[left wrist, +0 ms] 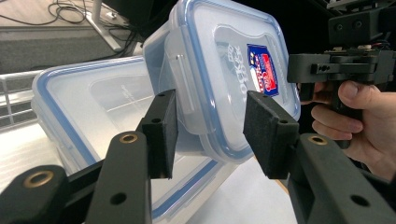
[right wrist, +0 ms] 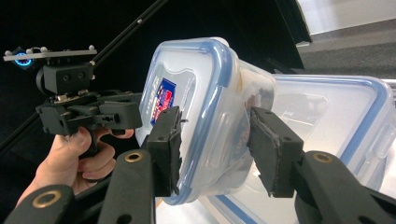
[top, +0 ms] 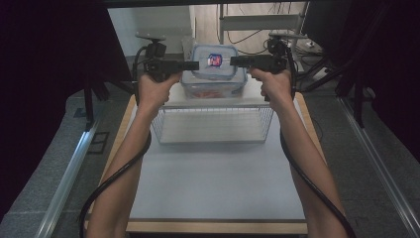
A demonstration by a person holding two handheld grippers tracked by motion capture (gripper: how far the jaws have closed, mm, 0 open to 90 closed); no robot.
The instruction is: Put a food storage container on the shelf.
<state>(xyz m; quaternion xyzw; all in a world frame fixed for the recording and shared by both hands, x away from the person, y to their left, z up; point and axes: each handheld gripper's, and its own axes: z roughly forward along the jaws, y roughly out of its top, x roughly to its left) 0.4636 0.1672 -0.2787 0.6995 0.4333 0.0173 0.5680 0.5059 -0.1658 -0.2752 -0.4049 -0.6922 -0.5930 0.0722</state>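
A small clear container [top: 214, 69] with a blue-rimmed lid and a red and blue sticker hangs tilted between both grippers, lid toward the high camera. My left gripper [top: 195, 65] grips its left end, and my right gripper [top: 234, 61] grips its right end. In the left gripper view the pads [left wrist: 161, 133] clamp the small container [left wrist: 224, 60] across lid and base. The right gripper view shows the same hold on the container [right wrist: 196, 74], with some dark contents inside. A larger clear container [top: 213, 88] with a blue rim sits just below and behind it.
A white wire basket [top: 213, 124] stands on the table in front of the containers. The white table mat [top: 213, 183] stretches toward the near edge. Dark curtains flank both sides, and cables and a rack leg lie on the floor behind.
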